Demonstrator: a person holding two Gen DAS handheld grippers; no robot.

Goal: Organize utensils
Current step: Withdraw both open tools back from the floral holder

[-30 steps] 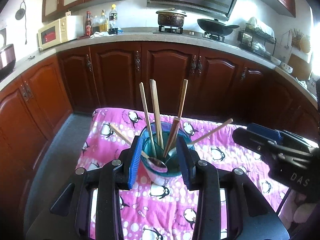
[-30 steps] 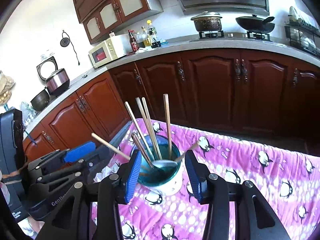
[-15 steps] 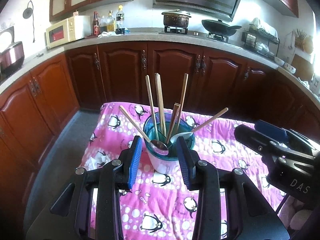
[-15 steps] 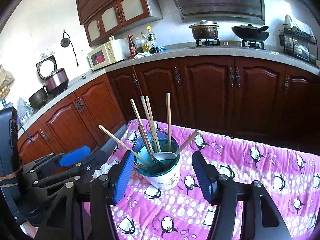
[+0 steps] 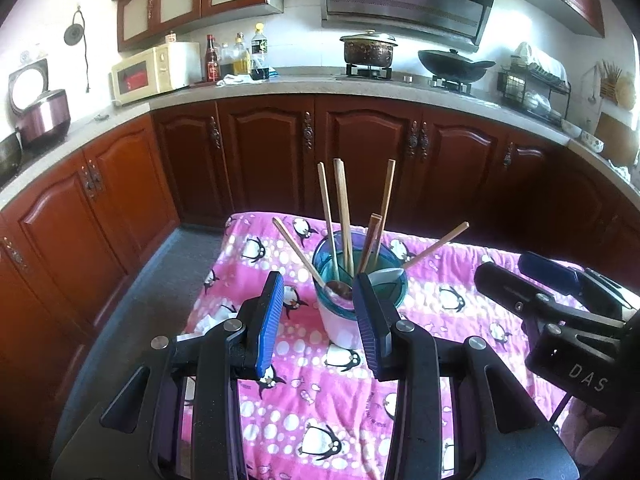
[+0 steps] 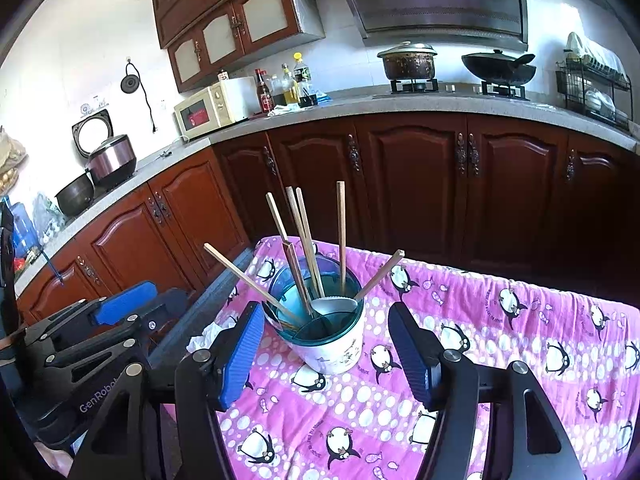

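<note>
Kitchen, daylit. Dark red-brown wooden base cabinets (image 5: 276, 152) under a curved grey counter (image 5: 304, 88), 9 to 3 o'clock. Glazed wall cabinets (image 6: 236, 28) at 11; steel range hood (image 6: 440, 8) at 1. White walls (image 6: 80, 60); grey floor (image 5: 132, 292) at 8.

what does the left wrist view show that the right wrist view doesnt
Only the left wrist view shows the brown-bowled spoon resting on the holder's near rim, and the utensil basket on the far right wall. Only the right wrist view shows the dark pot beside the rice cooker. Both show the utensil holder, its chopsticks and the penguin cloth.
</note>
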